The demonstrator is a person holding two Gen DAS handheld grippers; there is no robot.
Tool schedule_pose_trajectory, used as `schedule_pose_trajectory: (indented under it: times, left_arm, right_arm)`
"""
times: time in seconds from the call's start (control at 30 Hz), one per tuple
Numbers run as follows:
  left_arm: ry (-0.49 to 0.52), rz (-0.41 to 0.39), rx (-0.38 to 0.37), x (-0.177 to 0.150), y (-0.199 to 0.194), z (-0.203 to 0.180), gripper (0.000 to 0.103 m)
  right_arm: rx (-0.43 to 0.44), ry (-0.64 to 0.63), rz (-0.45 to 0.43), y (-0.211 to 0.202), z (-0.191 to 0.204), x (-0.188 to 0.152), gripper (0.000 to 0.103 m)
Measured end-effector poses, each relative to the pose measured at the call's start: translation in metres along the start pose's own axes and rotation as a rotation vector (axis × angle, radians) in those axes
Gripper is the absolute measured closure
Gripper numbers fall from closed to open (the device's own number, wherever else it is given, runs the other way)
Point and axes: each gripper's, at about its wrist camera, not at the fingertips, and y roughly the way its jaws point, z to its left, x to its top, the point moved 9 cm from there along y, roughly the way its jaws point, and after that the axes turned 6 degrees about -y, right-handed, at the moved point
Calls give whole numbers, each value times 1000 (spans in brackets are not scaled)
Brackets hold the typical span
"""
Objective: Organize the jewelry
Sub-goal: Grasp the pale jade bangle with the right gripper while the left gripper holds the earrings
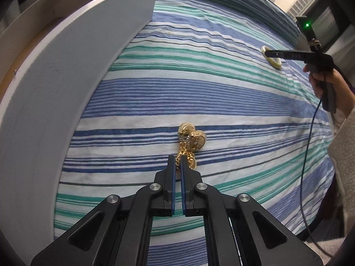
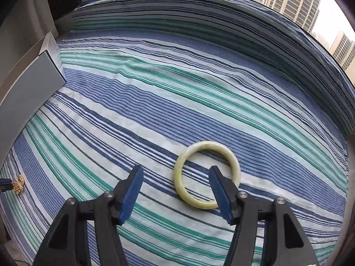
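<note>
The gold jewelry (image 1: pixel 190 143) dangles from the left gripper (image 1: pixel 177 161), jaws pinched shut on its chain just above the striped bedspread (image 1: pixel 221 102). I reckon the cluster could slip or snag if swung hard toward the white box (image 1: pixel 55 84) on the left. Over to the right, the pale green bangle (image 2: pixel 206 175) lies flat on the cloth; the right gripper (image 2: pixel 175 174) stands over it with its jaws about half open, one finger over the ring's hollow, nothing pinched. A smooth, hard ring like that may skid from the pads. Both grippers tilt steeply downward; a hand (image 1: pixel 326 86) holds the right one's handle.
</note>
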Motion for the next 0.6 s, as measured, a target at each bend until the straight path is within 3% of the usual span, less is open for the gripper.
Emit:
schedule_pose_trajectory:
  times: [0.03, 0.07, 0.1, 0.17, 0.3, 0.47, 0.57, 0.6]
  left_arm:
    - [-1, 2, -6, -2, 0, 0, 101]
    - [-5, 2, -13, -3, 1, 1, 101]
    - [-7, 2, -16, -4, 1, 2, 101]
    - [-8, -3, -17, -7, -2, 8, 101]
    - [-6, -10, -24, -15, -10, 9, 101]
    - [22, -17, 6, -29, -16, 11, 101]
    - [19, -8, 9, -37, -12, 12, 98]
    - [12, -6, 14, -39, -11, 13, 90]
  right_arm:
    - [21, 7, 15, 4, 0, -2, 47]
    - [39, 10, 27, 6, 2, -5, 53]
    - [50, 5, 45, 10, 4, -8, 75]
    - [40, 1, 75, 13, 6, -18, 90]
    - [104, 16, 79, -7, 22, -40, 93]
    - [268, 43, 100, -47, 81, -99, 93]
    - [252, -16, 103, -59, 117, -136, 92]
    - [250, -10, 90, -63, 123, -144, 92]
